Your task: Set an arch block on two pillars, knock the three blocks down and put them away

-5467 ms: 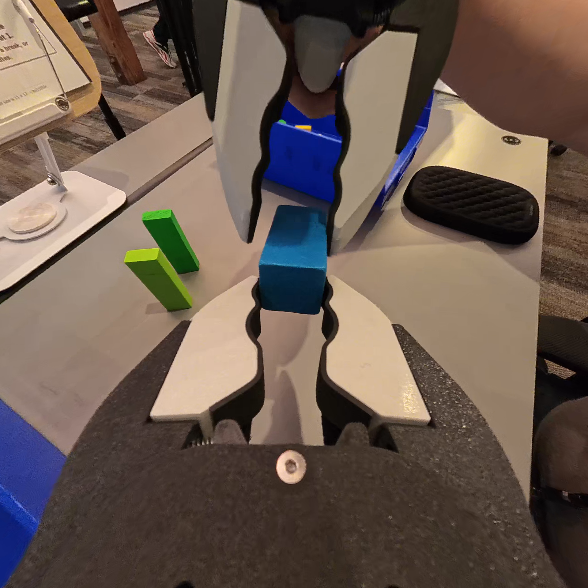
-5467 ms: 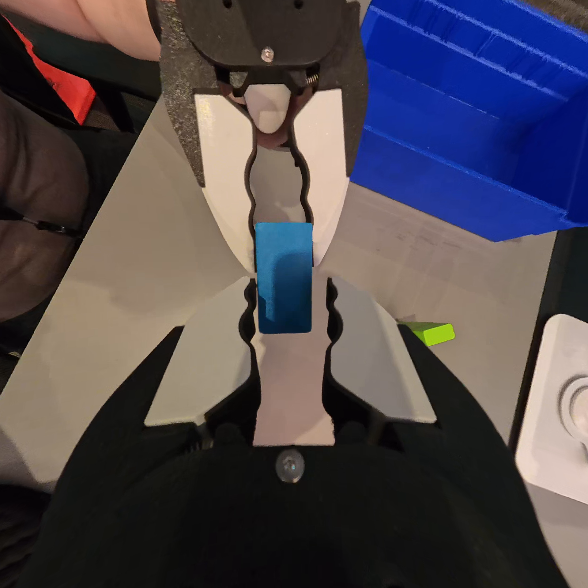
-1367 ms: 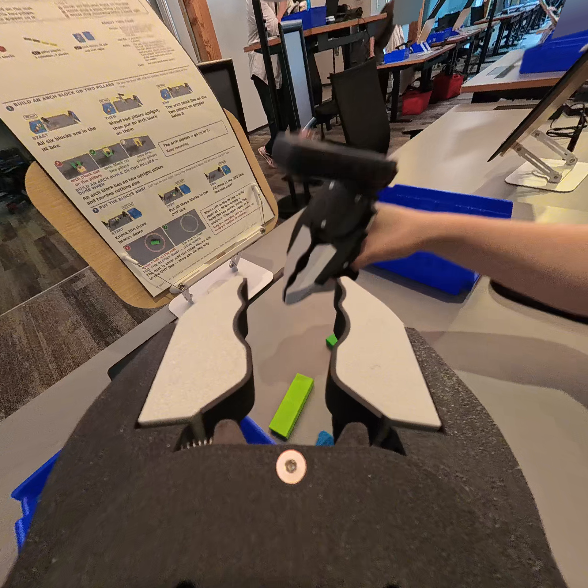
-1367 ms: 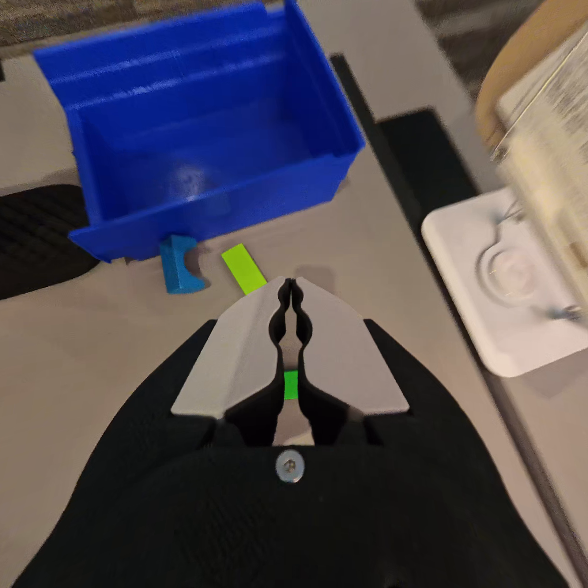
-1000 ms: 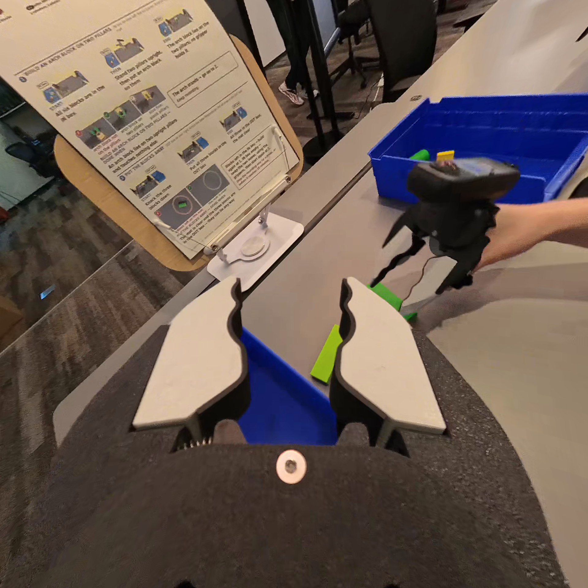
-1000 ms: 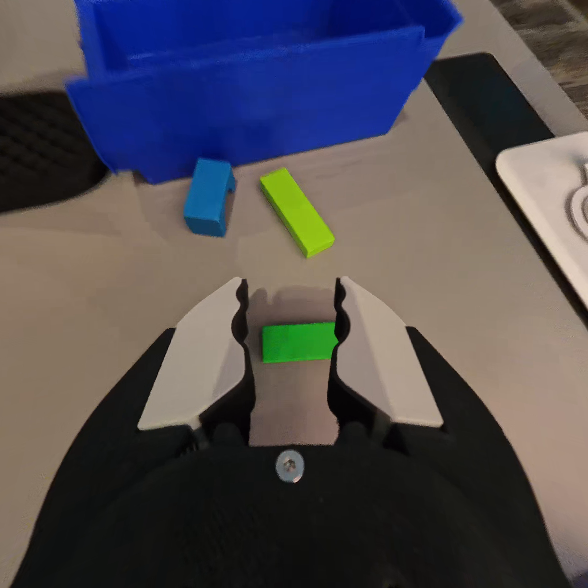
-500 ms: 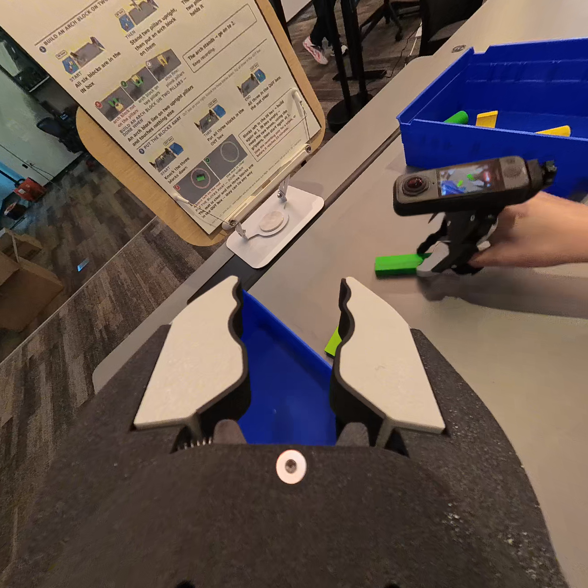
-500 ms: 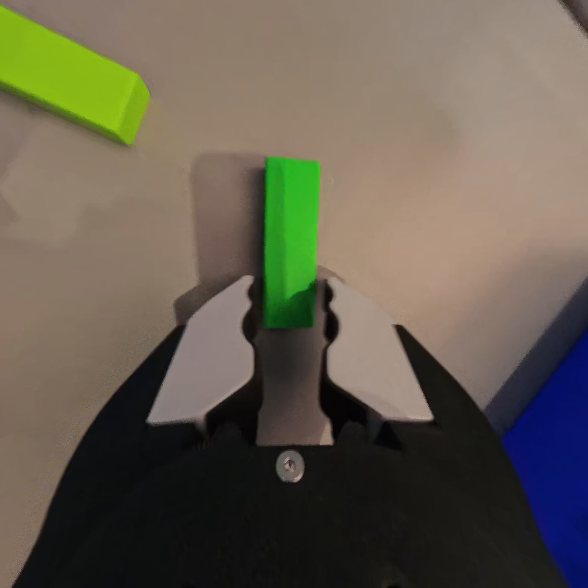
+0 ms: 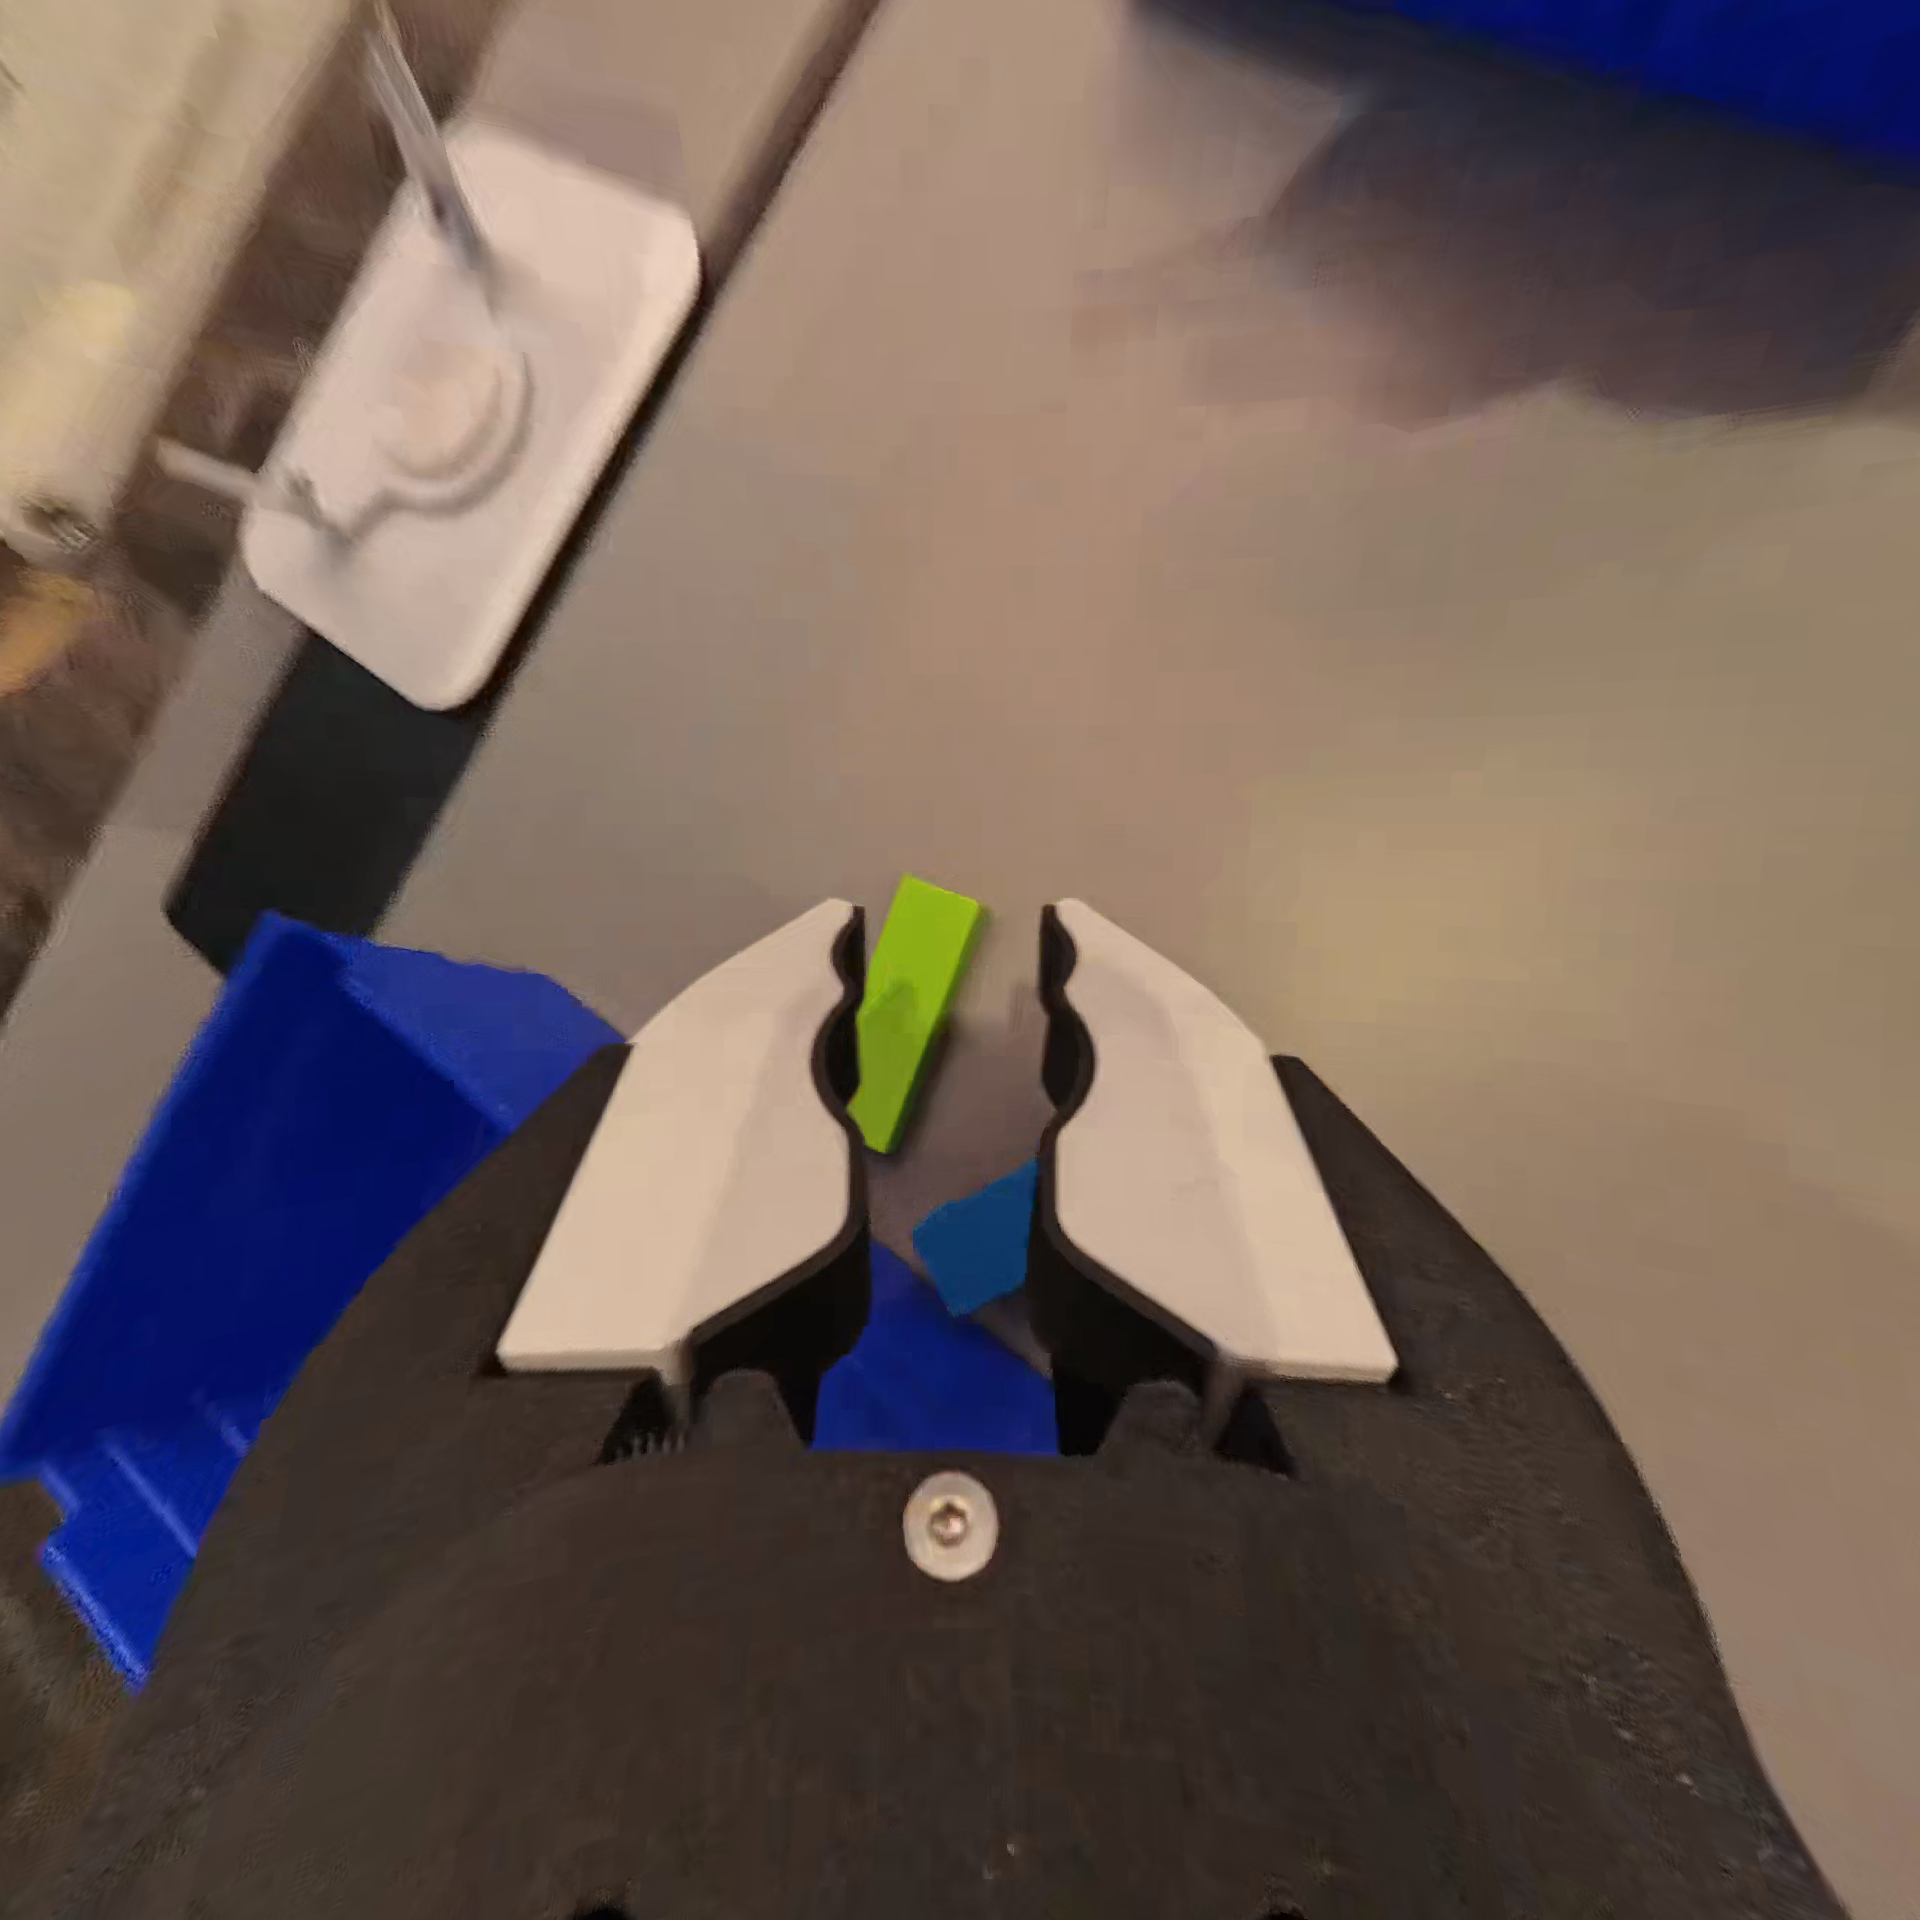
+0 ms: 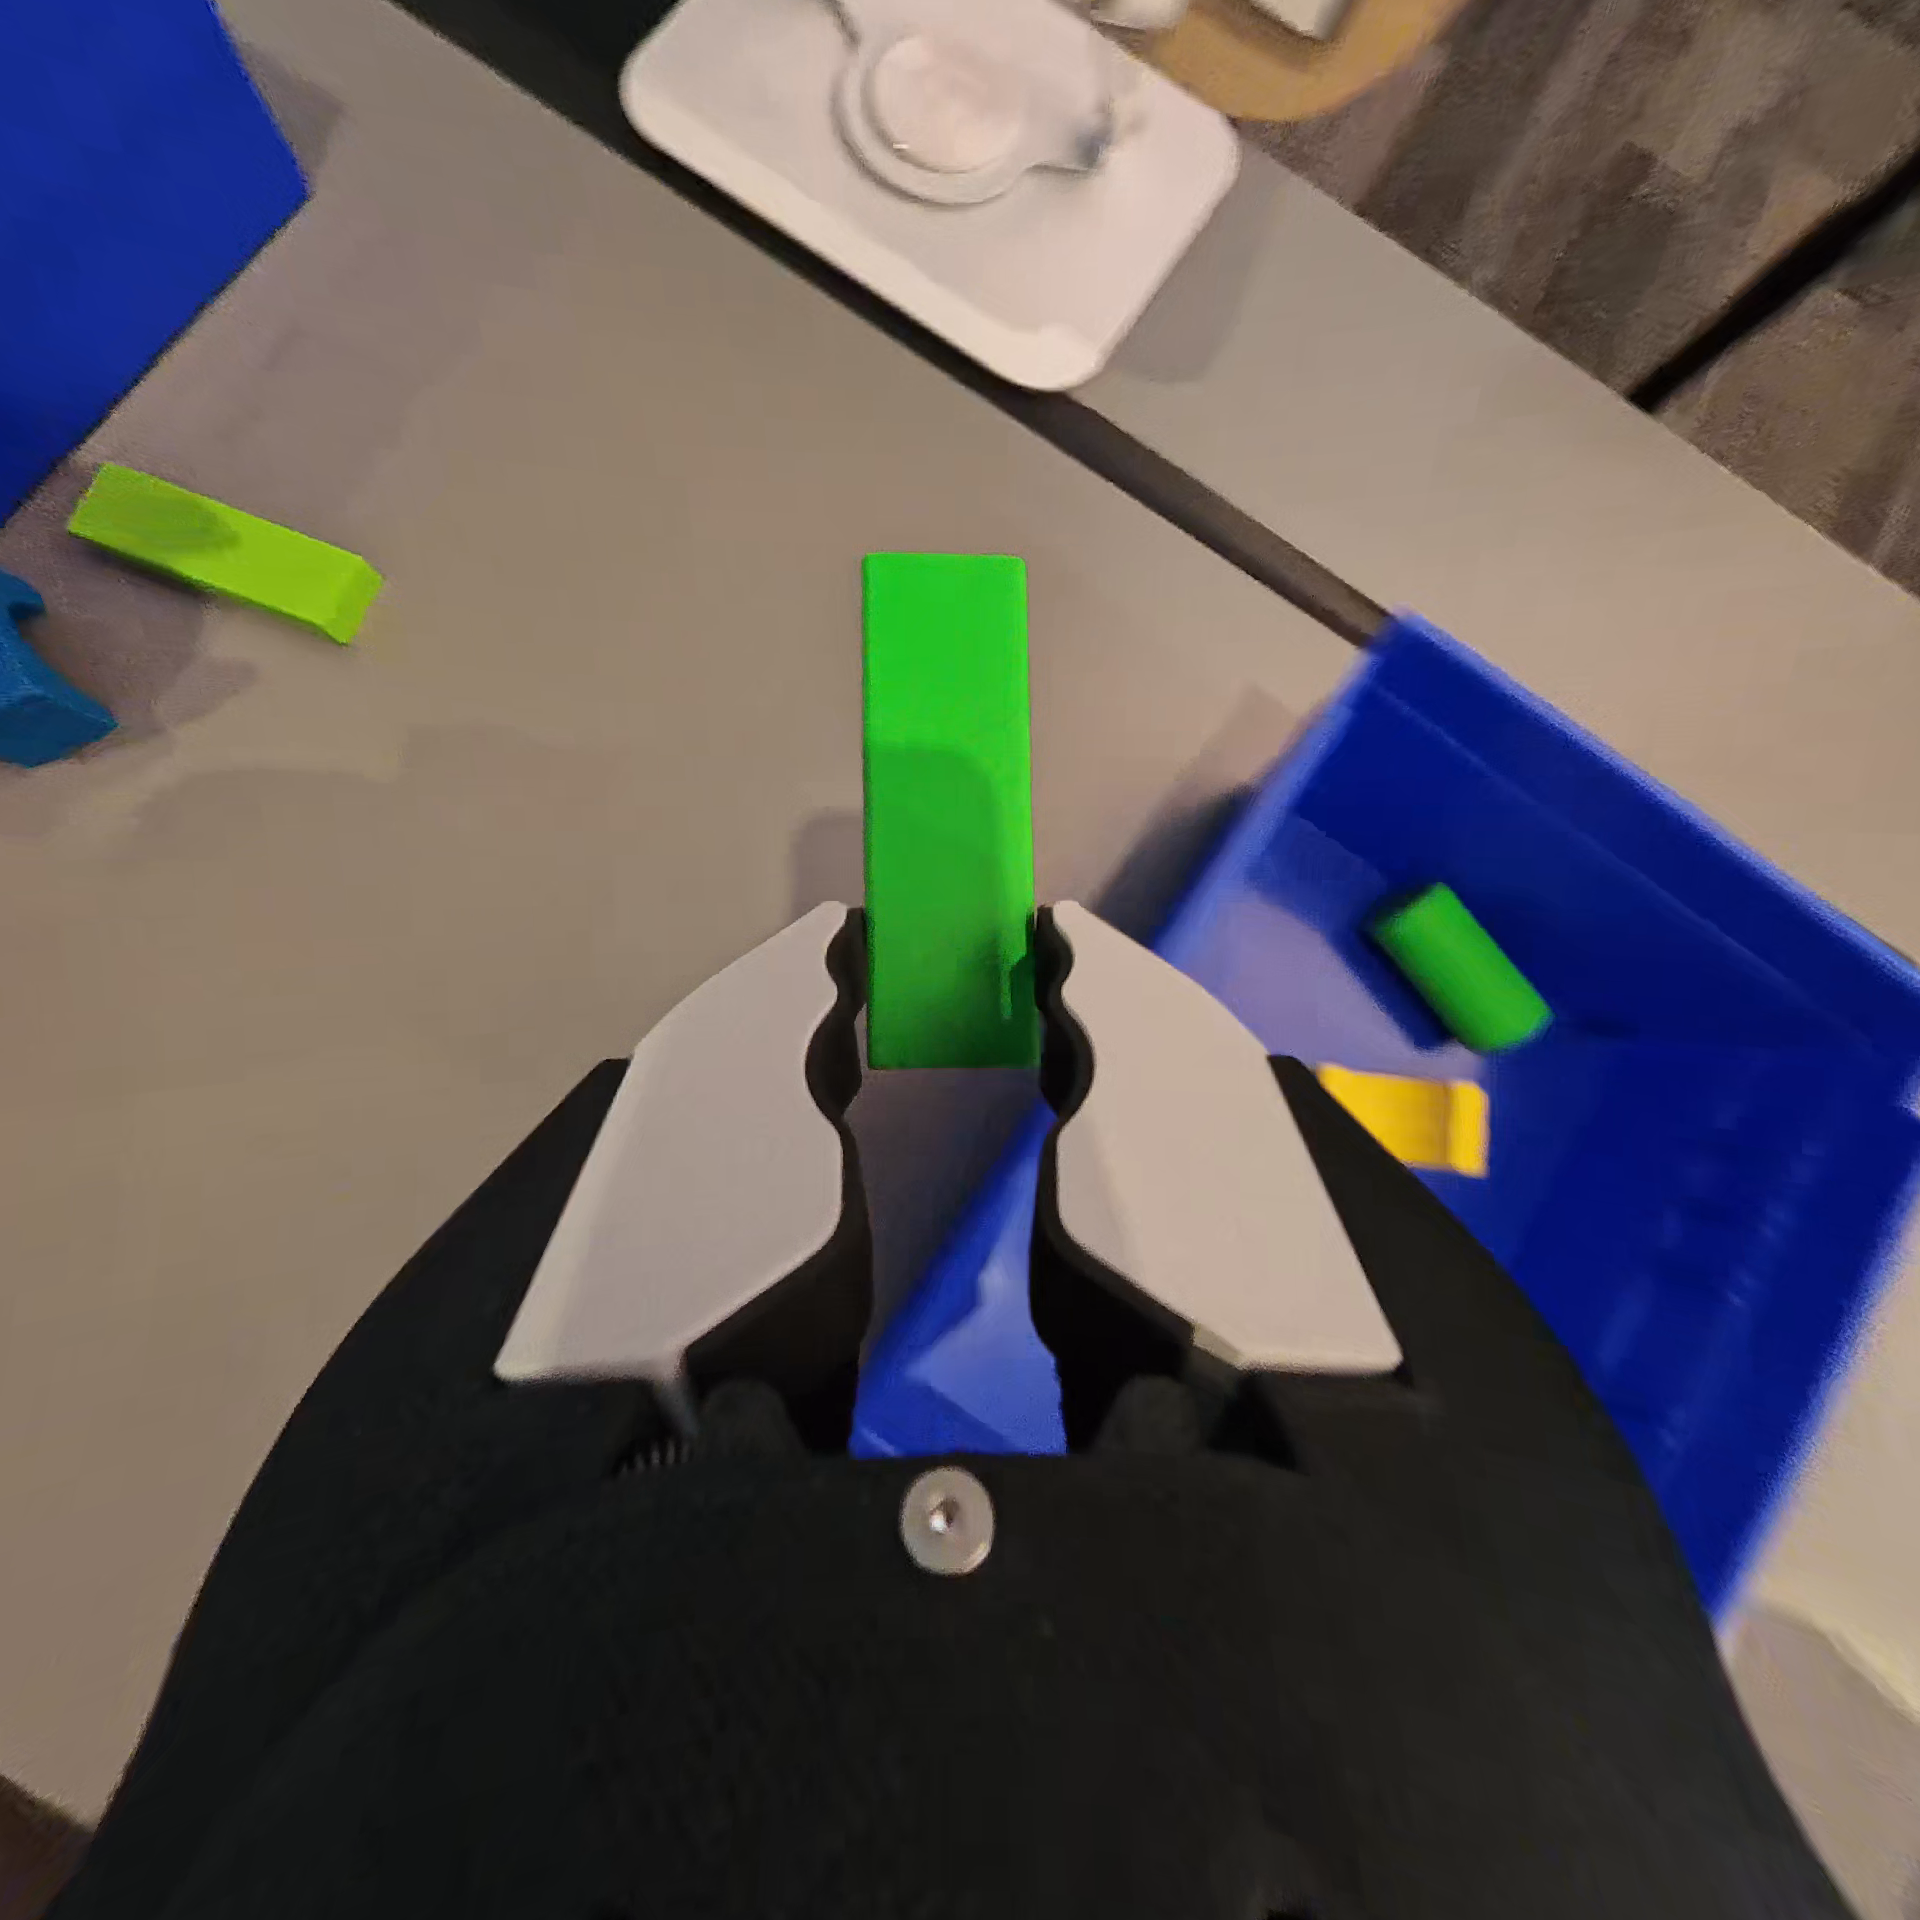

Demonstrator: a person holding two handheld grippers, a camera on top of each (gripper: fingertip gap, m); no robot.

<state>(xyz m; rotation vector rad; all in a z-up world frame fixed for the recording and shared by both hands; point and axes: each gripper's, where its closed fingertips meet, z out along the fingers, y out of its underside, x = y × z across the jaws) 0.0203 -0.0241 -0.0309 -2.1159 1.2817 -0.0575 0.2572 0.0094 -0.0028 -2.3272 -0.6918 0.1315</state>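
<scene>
In the right wrist view, my right gripper [image 10: 945, 920] is shut on a bright green pillar block [image 10: 948, 810] and holds it above the grey table [image 10: 520, 935], next to a blue bin [image 10: 1558, 790]. A lime green pillar block [image 10: 223, 556] and the blue arch block [image 10: 36, 675] lie on the table at the far left. In the left wrist view, my left gripper [image 9: 948, 920] is open, with the lime block [image 9: 914, 1018] lying between its fingers close to the left one. The blue arch block [image 9: 982, 1252] lies just behind it. The view is blurred.
The bin beside my right gripper holds a green cylinder [image 10: 1460, 982] and a yellow block [image 10: 1403, 1122]. A second blue bin [image 9: 291, 1195] stands left of my left gripper and also shows in the right wrist view [image 10: 114, 208]. A white stand base [image 9: 457, 416] sits at the table's edge. Spacing between my two grippers at the tips: around 25 centimetres.
My right gripper has lifted the bright green block off the table and carried it to the bin. My left gripper has swung down over the lime block and the arch block.
</scene>
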